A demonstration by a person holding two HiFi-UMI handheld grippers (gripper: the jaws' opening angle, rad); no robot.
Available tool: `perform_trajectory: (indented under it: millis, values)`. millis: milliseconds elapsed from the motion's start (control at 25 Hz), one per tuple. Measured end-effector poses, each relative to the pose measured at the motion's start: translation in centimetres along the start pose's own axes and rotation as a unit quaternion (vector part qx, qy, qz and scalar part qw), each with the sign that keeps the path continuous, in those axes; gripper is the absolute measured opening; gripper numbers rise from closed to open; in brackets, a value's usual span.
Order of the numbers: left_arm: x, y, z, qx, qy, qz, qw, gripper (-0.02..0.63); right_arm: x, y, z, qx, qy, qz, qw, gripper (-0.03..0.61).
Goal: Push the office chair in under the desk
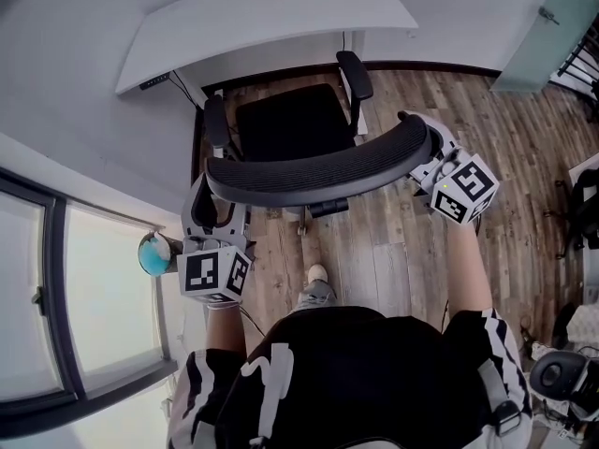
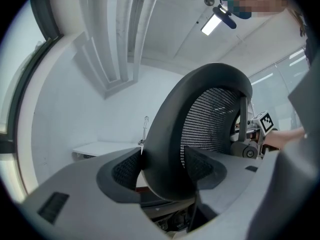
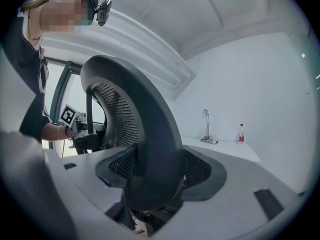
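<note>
A black office chair stands on the wood floor, its seat (image 1: 292,120) just short of the white desk (image 1: 271,12). Its curved mesh backrest (image 1: 318,171) faces me. My left gripper (image 1: 213,199) is shut on the backrest's left end and my right gripper (image 1: 426,152) on its right end. In the left gripper view the backrest rim (image 2: 165,134) sits pinched between the pads of the left gripper (image 2: 162,171). The right gripper view shows the rim (image 3: 155,129) clamped the same way by the right gripper (image 3: 152,171).
A window wall runs along the left, with a blue globe (image 1: 154,253) on its sill close to my left gripper. Another black chair (image 1: 562,377) stands at the bottom right. A red-labelled bottle (image 3: 241,133) and a small stand (image 3: 206,126) sit on the desk.
</note>
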State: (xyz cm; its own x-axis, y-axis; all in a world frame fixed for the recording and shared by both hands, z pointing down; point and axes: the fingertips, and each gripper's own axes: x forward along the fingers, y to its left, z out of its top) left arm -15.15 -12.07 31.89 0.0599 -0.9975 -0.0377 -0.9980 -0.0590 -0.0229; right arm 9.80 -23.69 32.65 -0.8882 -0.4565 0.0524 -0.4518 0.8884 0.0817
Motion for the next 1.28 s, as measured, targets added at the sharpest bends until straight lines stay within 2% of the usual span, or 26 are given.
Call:
perform_trajectory:
  millis: [1280]
  values:
    - [8.0, 9.0, -0.4, 0.005, 0.055, -0.02, 0.9983, 0.272, 8.5, -0.9, 0.2, 0.007, -0.019, -0.049, 0.999, 0.272]
